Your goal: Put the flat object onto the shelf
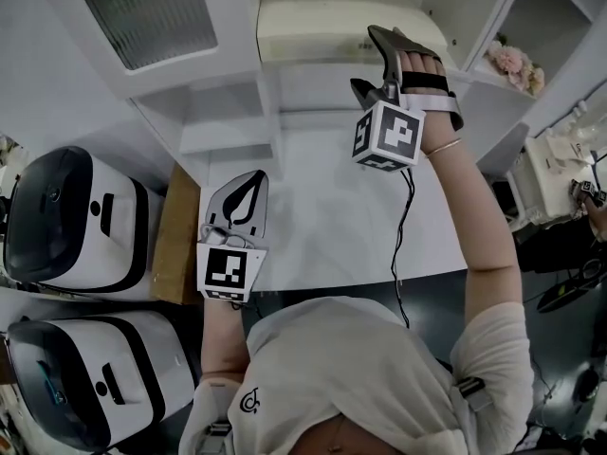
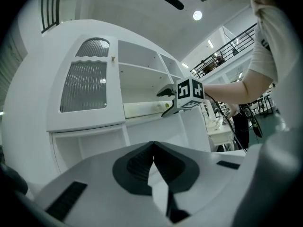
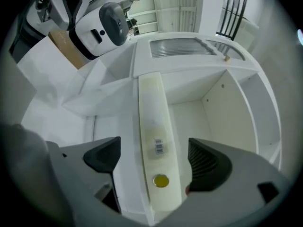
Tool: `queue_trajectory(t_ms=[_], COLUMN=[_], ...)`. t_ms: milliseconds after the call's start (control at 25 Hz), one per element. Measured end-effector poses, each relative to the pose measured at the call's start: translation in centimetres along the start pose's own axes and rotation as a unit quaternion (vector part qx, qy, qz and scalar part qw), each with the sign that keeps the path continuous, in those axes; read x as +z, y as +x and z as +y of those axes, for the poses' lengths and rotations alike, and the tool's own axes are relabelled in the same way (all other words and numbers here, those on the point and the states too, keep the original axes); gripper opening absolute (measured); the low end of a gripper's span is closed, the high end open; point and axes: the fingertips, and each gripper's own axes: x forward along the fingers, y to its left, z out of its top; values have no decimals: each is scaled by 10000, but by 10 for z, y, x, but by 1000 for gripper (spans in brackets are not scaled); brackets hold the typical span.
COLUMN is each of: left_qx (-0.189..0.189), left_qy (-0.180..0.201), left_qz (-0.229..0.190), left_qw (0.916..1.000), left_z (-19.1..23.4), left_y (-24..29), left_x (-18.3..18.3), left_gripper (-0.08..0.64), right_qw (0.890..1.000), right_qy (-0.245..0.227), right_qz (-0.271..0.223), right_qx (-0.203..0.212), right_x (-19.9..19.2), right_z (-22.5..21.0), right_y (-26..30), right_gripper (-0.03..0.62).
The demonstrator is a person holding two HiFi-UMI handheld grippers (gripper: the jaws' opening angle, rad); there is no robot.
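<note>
The flat object (image 1: 322, 28) is a long cream board with a barcode label and a yellow dot. It lies along the front of a shelf (image 3: 208, 117) in the white cabinet. My right gripper (image 1: 370, 60) is raised to that shelf and stands open. The board's near end (image 3: 154, 131) sits between the two jaws with a gap on each side. The left gripper view shows the same board (image 2: 142, 109) and the right gripper (image 2: 164, 102) at its end. My left gripper (image 1: 242, 192) hangs low over the white counter, shut and holding nothing (image 2: 152, 155).
The cabinet has a ribbed-glass door (image 1: 142, 12) at left and small open shelves (image 1: 228, 136) under it. Two white-and-black appliances (image 1: 76, 221) (image 1: 85, 377) and a cardboard box (image 1: 175, 235) stand left of the counter (image 1: 332, 216). Pink flowers (image 1: 512, 63) sit at right.
</note>
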Motion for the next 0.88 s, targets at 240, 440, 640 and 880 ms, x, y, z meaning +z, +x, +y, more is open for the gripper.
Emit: queue_trajectory(t_ms=[240, 440, 640, 880], left_qx=[-17, -16, -15, -22], left_qy=[-81, -184, -208, -247], left_qz=[-87, -88, -159, -120], left_qw=[9999, 9998, 9997, 9996], left_z=[-6, -12, -18, -21], left_y=[-7, -9, -7, -5], left_x=[2, -1, 5, 3], left_gripper=[14, 14, 14, 14], right_qw=[9974, 9841, 9491, 8988], right_qy=[630, 1757, 3077, 4280], right_qz=[-20, -6, -326, -820], right_qx=[-354, -262, -596, -486], right_x=[-7, -21, -31, -28], right_z=[16, 44, 53, 70], right_y=[-40, -65, -96, -125], right_gripper=[255, 145, 12, 8])
